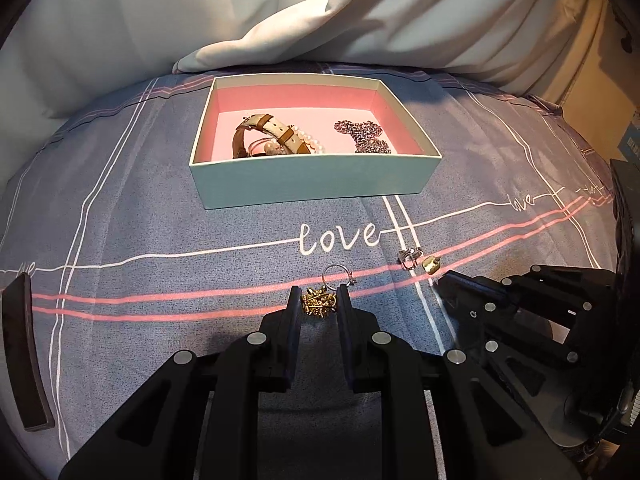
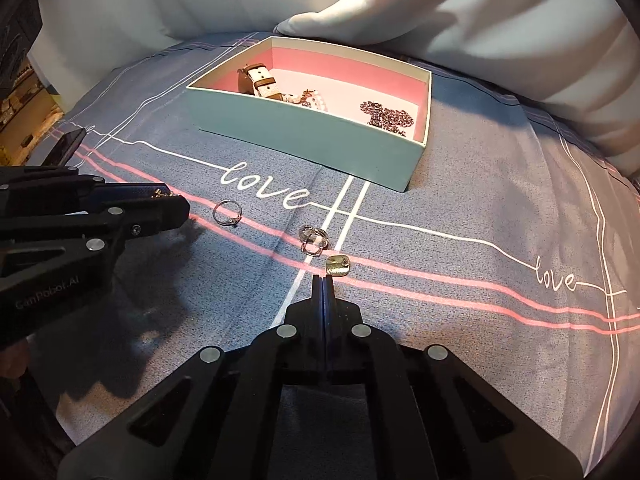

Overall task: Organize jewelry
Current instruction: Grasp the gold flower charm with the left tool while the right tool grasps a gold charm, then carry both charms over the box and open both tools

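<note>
Left wrist view: low over the bed, facing the box squarely, close behind its tool. Right wrist view: equally low, offset rightward, facing the box obliquely. Both share the box and the rings between.

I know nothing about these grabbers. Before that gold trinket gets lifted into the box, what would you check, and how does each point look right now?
1. Gold brooch between the left gripper fingers: ok.
2. Firm grip on it: cannot tell; the fingers flank it, contact unclear.
3. Thin silver ring clear of the fingers: not ok, it lies just ahead.
4. Box open with free floor: ok, bare pink between the watch and the chain.
5. Right gripper out of the way: ok, shut, beside the gold charm.
</note>
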Demonstrator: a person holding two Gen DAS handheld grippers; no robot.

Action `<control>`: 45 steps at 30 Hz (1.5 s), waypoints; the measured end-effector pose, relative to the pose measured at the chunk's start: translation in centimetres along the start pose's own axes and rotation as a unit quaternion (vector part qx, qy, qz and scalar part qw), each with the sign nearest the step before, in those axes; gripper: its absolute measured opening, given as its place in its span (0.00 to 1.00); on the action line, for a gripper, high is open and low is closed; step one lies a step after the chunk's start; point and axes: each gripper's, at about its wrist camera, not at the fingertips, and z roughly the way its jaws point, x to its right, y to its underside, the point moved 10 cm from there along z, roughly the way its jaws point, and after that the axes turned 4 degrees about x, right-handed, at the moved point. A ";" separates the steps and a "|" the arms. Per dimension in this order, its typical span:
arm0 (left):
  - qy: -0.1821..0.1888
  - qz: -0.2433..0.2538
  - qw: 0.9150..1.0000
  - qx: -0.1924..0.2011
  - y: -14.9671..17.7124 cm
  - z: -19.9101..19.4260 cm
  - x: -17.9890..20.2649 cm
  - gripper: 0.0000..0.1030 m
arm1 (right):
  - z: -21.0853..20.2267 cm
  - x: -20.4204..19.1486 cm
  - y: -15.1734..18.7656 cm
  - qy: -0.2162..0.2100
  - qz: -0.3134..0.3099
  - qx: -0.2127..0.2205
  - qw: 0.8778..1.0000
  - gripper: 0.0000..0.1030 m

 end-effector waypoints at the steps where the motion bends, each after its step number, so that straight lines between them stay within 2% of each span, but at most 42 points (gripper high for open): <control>1: 0.001 0.002 1.000 0.004 -0.5 -0.2 0.1 0.17 | -0.3 -0.1 -0.5 -0.006 0.004 0.004 1.000 0.01; 9: -0.005 -0.014 0.999 0.045 -7.7 -1.1 -0.8 0.17 | -2.7 1.0 -8.5 0.002 0.006 0.069 0.998 0.01; 14: -0.012 -0.030 0.998 0.055 -12.6 -0.5 -1.8 0.17 | -2.3 2.4 -13.6 0.016 0.007 0.086 0.996 0.01; 17: -0.016 -0.034 0.998 0.057 -15.0 0.0 -2.2 0.17 | -1.6 2.8 -15.4 0.021 0.004 0.085 0.996 0.01; 23: -0.018 -0.048 0.998 0.040 -16.9 2.2 -2.9 0.17 | 0.8 3.6 -16.7 0.022 0.002 0.071 0.997 0.01; 33: -0.013 -0.060 0.998 -0.011 -15.4 6.2 -3.6 0.17 | 4.7 4.6 -14.6 0.015 0.017 0.025 0.999 0.01; 36: -0.012 -0.056 0.998 -0.011 -15.4 6.2 -3.4 0.17 | 4.9 4.4 -14.1 0.013 0.015 0.019 1.000 0.01; 38: -0.014 -0.055 0.998 -0.009 -15.5 6.0 -3.4 0.29 | 5.1 4.0 -13.7 0.008 0.012 0.007 1.000 0.01; 39: -0.017 -0.060 0.998 -0.008 -15.5 5.7 -3.5 0.51 | 5.1 4.0 -13.5 0.013 0.008 0.006 1.000 0.01; 40: -0.020 -0.065 0.998 -0.001 -15.7 5.3 -3.8 0.66 | 4.9 4.0 -13.4 0.019 0.005 0.007 1.000 0.03; 42: -0.019 -0.068 0.997 0.019 -16.1 4.1 -3.9 0.67 | 4.5 4.1 -13.2 0.027 0.006 0.013 1.000 0.22; 43: -0.017 -0.066 0.997 0.023 -16.2 3.6 -3.9 0.68 | 4.1 4.2 -13.3 0.034 0.007 0.022 0.999 0.56; 44: -0.015 -0.066 0.997 0.027 -16.3 3.1 -3.9 0.69 | 3.4 4.3 -13.5 0.044 0.004 0.037 0.998 0.73; 45: -0.012 -0.066 0.997 0.034 -16.3 2.5 -3.9 0.72 | 2.9 4.4 -13.5 0.048 0.000 0.045 0.998 0.73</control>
